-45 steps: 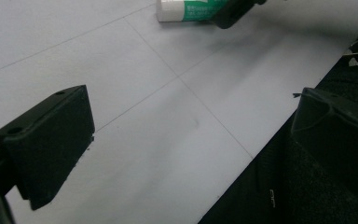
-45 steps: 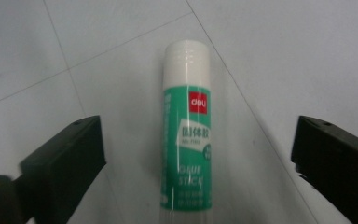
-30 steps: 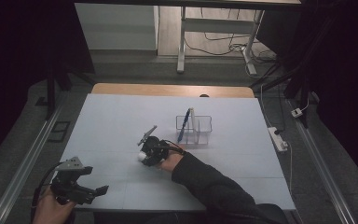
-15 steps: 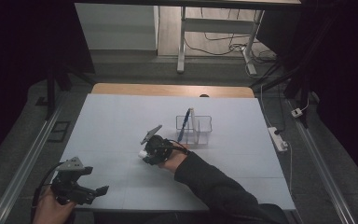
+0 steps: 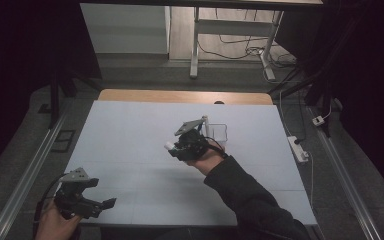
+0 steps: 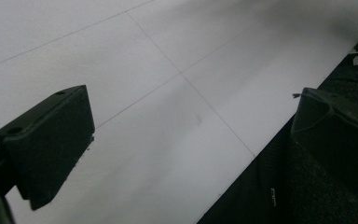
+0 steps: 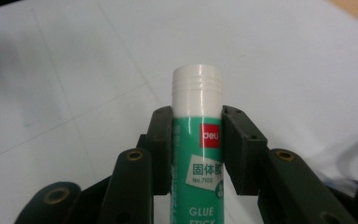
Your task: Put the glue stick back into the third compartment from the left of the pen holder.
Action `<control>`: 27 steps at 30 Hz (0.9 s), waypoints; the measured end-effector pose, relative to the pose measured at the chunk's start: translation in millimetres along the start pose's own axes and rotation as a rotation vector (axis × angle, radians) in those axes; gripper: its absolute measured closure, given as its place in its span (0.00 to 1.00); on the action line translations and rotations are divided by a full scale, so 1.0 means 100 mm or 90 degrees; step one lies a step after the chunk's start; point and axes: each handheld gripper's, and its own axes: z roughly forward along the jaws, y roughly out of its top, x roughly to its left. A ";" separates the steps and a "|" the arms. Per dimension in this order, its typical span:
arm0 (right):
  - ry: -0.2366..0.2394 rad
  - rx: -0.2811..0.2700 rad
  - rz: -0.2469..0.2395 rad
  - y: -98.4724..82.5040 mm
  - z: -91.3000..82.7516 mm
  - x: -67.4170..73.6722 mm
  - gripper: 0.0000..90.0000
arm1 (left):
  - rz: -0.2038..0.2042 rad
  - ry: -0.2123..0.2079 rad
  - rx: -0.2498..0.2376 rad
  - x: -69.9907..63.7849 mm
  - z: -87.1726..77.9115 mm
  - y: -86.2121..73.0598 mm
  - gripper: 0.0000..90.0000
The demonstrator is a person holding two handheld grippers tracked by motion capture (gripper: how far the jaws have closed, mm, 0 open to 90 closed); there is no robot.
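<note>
My right gripper (image 7: 198, 149) has its two black jaws pressed against the sides of a glue stick (image 7: 198, 140), one pad on each flank of the green label. The jaws are only as far apart as the tube is thick, and the grip looks firm. The white ribbed cap sticks out past the fingertips, while the green body with its red logo patch and printed lettering runs back between the fingers toward the gripper's body. Beyond the cap I see the white table (image 7: 284, 56) lying well apart from the glue stick, with nothing touching the tube except the pads.

From the high view, I see the right gripper (image 5: 180, 148) held above the middle of the table (image 5: 130, 130), the white cap end of the glue stick (image 5: 169, 146) poking out at its left. Just behind this gripper, on the far side of the fingers, stands a clear box (image 5: 218, 134) with a dark pen-like thing upright in it.

My left gripper (image 5: 97, 205) hangs at the near left corner of the table, well apart from the glue stick. In the left gripper view, its jaws stand wide open (image 6: 186, 154) with nothing between them; bare white tabletop (image 6: 168, 70) lies under one finger and the table's edge runs beneath the gap toward the other.
</note>
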 end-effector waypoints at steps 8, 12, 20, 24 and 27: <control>-0.051 -0.060 0.048 -0.03 -0.38 -0.29 0.73 | 0.000 0.002 0.001 -0.01 0.00 0.00 0.00; -0.084 -0.080 0.075 -0.06 -0.53 -0.45 0.73 | 0.002 0.003 0.001 -0.01 0.00 0.00 0.00; -0.166 -0.118 0.141 -0.18 -0.76 -0.82 0.73 | 0.005 0.003 0.004 -0.01 0.01 0.00 0.00; -0.192 -0.128 0.168 -0.26 -0.74 -0.97 0.73 | 0.008 0.003 0.006 -0.01 0.01 0.01 0.00; -0.201 -0.128 0.177 -0.29 -0.66 -1.03 0.73 | 0.008 0.003 0.007 -0.01 0.01 0.01 0.00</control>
